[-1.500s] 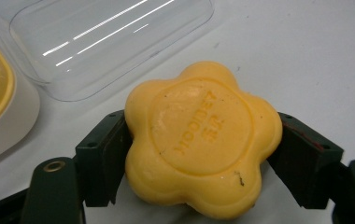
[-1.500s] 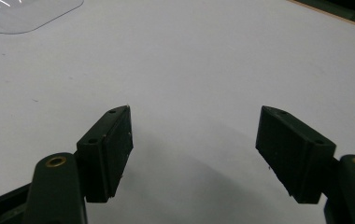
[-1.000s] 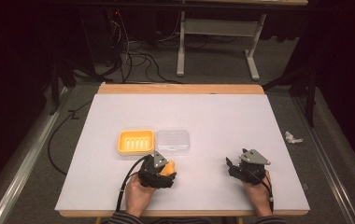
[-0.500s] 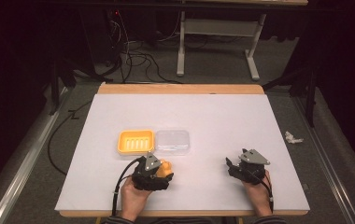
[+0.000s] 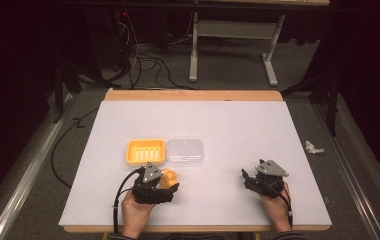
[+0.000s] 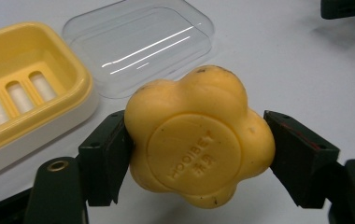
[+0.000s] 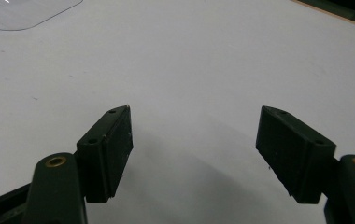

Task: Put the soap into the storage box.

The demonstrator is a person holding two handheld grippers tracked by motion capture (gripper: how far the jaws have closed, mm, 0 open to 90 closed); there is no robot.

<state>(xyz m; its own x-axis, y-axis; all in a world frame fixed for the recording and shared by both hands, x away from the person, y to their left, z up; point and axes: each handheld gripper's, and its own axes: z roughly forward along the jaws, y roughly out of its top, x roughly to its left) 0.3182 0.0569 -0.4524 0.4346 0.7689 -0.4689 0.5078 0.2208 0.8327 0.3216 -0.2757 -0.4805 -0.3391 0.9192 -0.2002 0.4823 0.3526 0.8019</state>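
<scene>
A yellow flower-shaped soap bar [image 6: 199, 140] with a round stamped face sits clamped between the jaws of my left gripper [image 6: 196, 154], just above the white table. From above, the soap [image 5: 169, 178] peeks out of the left gripper [image 5: 165, 185] just in front of the yellow soap dish [image 5: 145, 151]. The dish [image 6: 21, 93] has a slotted floor and nothing in it. Its clear plastic lid [image 5: 185, 151] lies flat beside it on the right, and I see that lid [image 6: 138, 44] behind the soap. My right gripper [image 7: 194, 149] stands open over bare table, near the front right [image 5: 248, 179].
The white table top [image 5: 238, 125] has a wooden far edge. A crumpled white scrap [image 5: 313, 147] lies on the floor to the right. Cables and a desk frame stand beyond the table.
My left gripper with the soap has drawn back slightly toward the front edge and to the left. The right gripper has stayed where it was.
</scene>
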